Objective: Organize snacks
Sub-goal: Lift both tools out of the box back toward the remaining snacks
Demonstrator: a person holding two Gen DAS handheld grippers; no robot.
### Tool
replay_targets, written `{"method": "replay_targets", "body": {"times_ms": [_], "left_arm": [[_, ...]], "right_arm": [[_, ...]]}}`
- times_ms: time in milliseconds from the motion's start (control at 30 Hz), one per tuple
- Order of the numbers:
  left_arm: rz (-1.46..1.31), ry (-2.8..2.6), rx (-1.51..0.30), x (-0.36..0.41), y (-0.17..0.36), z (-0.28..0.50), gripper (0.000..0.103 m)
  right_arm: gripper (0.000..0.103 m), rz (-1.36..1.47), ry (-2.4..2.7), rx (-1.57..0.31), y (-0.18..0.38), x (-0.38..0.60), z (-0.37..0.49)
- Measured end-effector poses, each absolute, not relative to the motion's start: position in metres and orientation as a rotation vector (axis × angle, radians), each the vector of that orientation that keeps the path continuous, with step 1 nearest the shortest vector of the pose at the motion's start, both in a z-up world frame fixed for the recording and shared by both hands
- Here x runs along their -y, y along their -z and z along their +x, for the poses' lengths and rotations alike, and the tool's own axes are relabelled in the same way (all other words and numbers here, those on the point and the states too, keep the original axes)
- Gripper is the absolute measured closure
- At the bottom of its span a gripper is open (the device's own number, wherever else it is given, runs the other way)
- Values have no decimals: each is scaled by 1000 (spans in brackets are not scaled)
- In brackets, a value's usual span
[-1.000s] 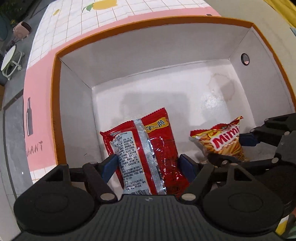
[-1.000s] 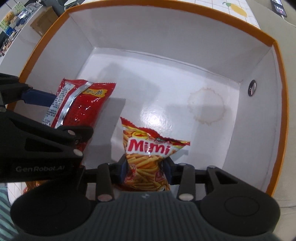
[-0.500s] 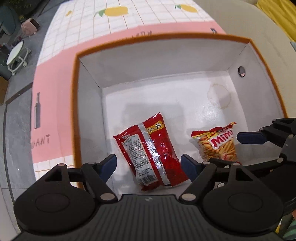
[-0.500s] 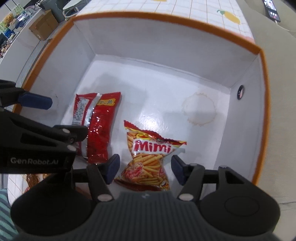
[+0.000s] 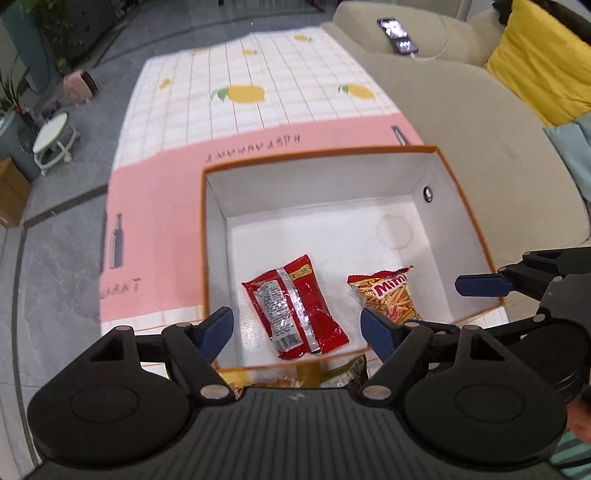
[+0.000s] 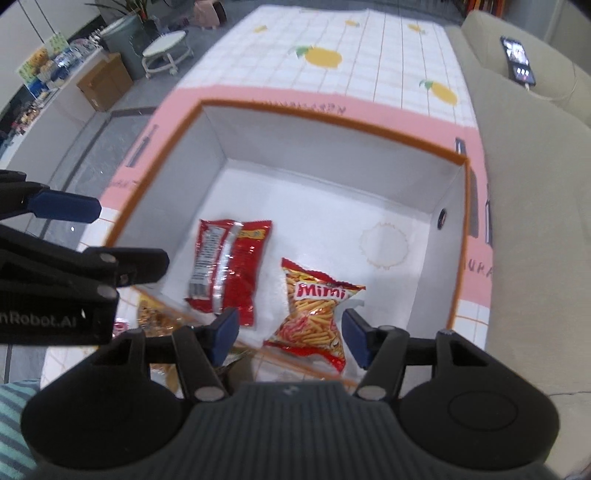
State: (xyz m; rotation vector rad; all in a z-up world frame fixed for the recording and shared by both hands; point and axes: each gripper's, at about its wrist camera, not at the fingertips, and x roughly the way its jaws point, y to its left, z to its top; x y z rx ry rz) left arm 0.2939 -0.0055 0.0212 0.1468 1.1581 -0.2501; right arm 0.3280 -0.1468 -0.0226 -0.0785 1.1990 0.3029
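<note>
On my far left, past the mat (image 5: 177, 206), I see a round white stool (image 5: 55, 138) on the grey floor. The pink-and-white lemon-print mat carries an orange-rimmed white box (image 5: 207, 229). My left gripper (image 5: 297, 328) hangs above the box's near edge with its blue pads spread wide and nothing between them. Inside the box, 2 packets lie flat on the floor, near each other but not touching: the red snack packet (image 5: 295, 306) on the left side, back label up, and the Mimi snack bag (image 5: 388, 295) to its right. My right gripper (image 6: 290, 336) sits above the near-right part of the box, its pads also spread apart, 1 on each side of the Mimi bag's lower end without pinching it. More snack packets (image 6: 155, 317) lie on the mat just outside the box's near wall. Further right is a beige sofa (image 5: 461, 122) with a phone (image 5: 397, 35) on it and a yellow cushion (image 5: 543, 62).
</note>
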Motion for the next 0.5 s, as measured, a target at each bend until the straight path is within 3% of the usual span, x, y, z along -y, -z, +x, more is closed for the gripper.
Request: {"method": "replay_targets", "body": {"times_ms": [500], "left_arm": [[143,302,-1085,1,-22,195,14]], "right_arm": [[42,-39,-323,-1089,12,165,218]]}}
